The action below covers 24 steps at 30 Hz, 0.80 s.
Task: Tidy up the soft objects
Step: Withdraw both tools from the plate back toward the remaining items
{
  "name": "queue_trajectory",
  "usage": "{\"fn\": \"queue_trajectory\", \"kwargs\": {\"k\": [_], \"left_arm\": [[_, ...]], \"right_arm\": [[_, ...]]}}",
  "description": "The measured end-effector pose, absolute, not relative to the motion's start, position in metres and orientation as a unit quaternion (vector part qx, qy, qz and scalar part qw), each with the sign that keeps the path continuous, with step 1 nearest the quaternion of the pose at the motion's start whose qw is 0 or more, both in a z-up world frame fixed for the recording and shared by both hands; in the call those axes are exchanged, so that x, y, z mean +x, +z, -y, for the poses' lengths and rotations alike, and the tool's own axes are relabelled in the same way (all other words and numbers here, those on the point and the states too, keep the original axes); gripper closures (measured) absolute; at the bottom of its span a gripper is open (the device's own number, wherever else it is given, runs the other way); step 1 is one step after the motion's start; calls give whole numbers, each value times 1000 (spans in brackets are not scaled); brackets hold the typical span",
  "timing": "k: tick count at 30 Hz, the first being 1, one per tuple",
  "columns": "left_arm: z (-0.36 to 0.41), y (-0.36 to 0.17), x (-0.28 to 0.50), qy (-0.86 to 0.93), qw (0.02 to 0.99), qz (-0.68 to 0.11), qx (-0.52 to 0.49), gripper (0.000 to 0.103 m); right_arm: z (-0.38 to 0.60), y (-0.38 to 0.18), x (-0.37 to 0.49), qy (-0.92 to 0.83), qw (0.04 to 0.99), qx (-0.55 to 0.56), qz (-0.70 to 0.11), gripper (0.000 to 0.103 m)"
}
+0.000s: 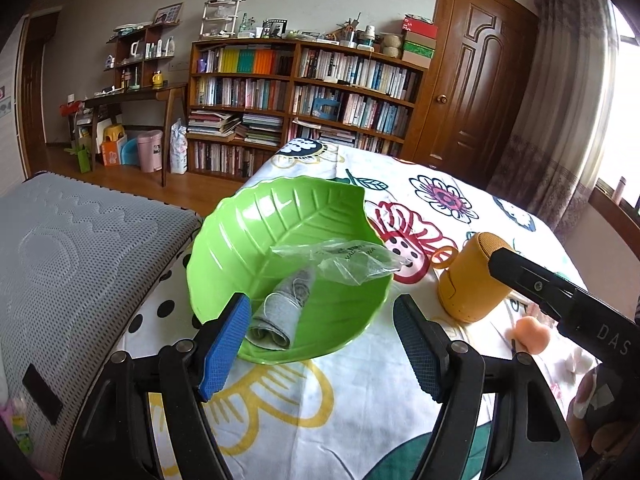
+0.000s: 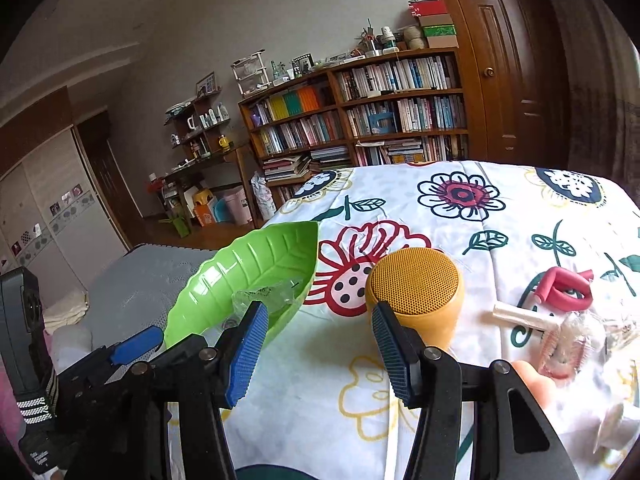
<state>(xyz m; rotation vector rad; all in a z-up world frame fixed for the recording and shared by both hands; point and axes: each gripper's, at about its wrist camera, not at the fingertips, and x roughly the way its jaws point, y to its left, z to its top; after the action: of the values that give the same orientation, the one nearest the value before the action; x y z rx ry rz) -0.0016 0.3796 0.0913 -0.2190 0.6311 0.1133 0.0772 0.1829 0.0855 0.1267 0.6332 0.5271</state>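
Observation:
A green leaf-shaped dish (image 1: pixel 240 248) (image 2: pixel 256 264) sits on the flowered tablecloth. In it lie a rolled grey cloth (image 1: pixel 276 316) and a crumpled clear plastic bag (image 1: pixel 344 260) (image 2: pixel 264 294). My left gripper (image 1: pixel 320 340) is open, its blue pads on either side of the dish's near rim, with nothing held. My right gripper (image 2: pixel 318 346) is open too, just in front of a yellow cylindrical speaker (image 2: pixel 416 296) (image 1: pixel 468 280). A red foam curler (image 2: pixel 564 286), a white tube (image 2: pixel 520 316), a clear-wrapped item (image 2: pixel 572 344) and a peach sponge (image 1: pixel 528 334) lie to the right.
A grey mattress (image 1: pixel 80 264) adjoins the table on the left. The tablecloth (image 1: pixel 320 400) covers the whole table. Bookshelves (image 1: pixel 304 96), a desk and a wooden door (image 1: pixel 476 80) stand behind. The right gripper's body (image 1: pixel 560 296) crosses the left wrist view beside the speaker.

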Motion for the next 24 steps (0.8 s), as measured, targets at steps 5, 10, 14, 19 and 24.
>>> {"fn": "queue_trajectory", "kwargs": {"k": [5, 10, 14, 19, 24], "left_arm": [[-365, 90, -1, 42, 943, -317, -96, 28], [-350, 87, 1, 28, 941, -325, -88, 28], [-334, 84, 2, 11, 940, -332, -79, 28], [-314, 79, 4, -12, 936, -347, -64, 28], [-294, 75, 9, -32, 932, -358, -51, 28]], "right_arm": [[-165, 78, 70, 246, 914, 69, -315, 45], [-147, 72, 64, 230, 915, 75, -322, 45], [-129, 67, 61, 213, 917, 85, -326, 45], [-104, 59, 57, 192, 918, 97, -333, 45], [-81, 51, 52, 172, 918, 111, -339, 45]]}}
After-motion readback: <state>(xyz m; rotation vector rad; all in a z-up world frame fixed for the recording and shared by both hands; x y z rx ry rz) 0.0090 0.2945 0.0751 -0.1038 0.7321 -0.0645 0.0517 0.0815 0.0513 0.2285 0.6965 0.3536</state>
